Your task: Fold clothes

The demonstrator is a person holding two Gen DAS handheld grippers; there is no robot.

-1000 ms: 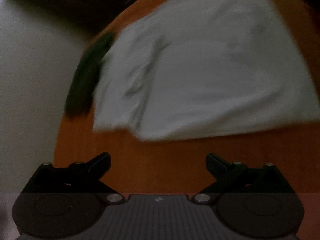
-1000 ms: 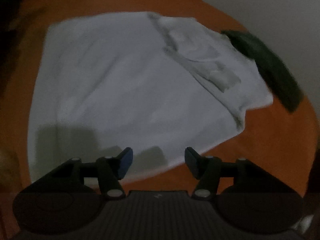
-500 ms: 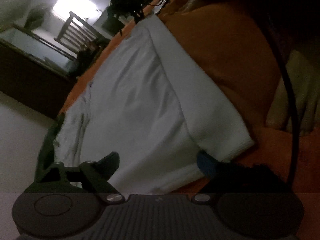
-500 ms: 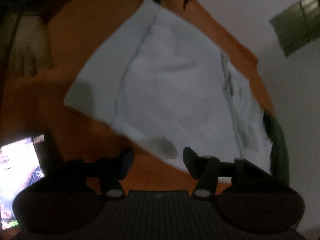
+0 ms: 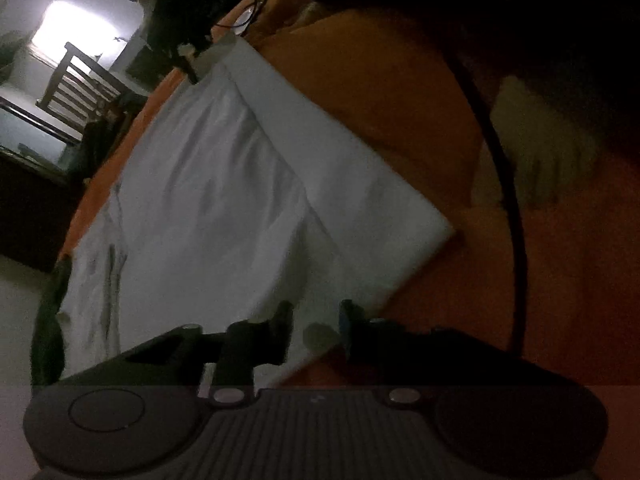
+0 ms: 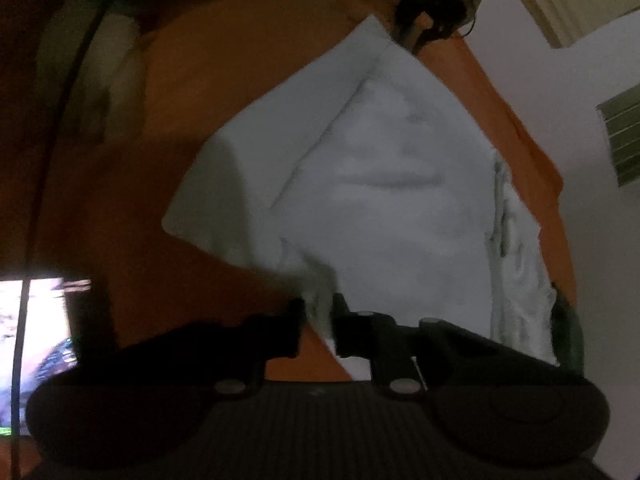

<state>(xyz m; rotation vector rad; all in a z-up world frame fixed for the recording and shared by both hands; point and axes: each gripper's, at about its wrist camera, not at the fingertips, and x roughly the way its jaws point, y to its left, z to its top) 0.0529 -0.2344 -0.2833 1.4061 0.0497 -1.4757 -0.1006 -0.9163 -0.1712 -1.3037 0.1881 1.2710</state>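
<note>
Shirt [image 5: 208, 200], lying spread on the orange bed [image 5: 360, 100], is looking soft, light and floppy, best taken at corners, where the left gripper [image 5: 314, 330] and right gripper [image 6: 318, 316] are pinching its hem.

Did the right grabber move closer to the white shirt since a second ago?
Yes. The right gripper has come forward to the white shirt lying on the orange cover, and its jaws now pinch the near edge.
</note>
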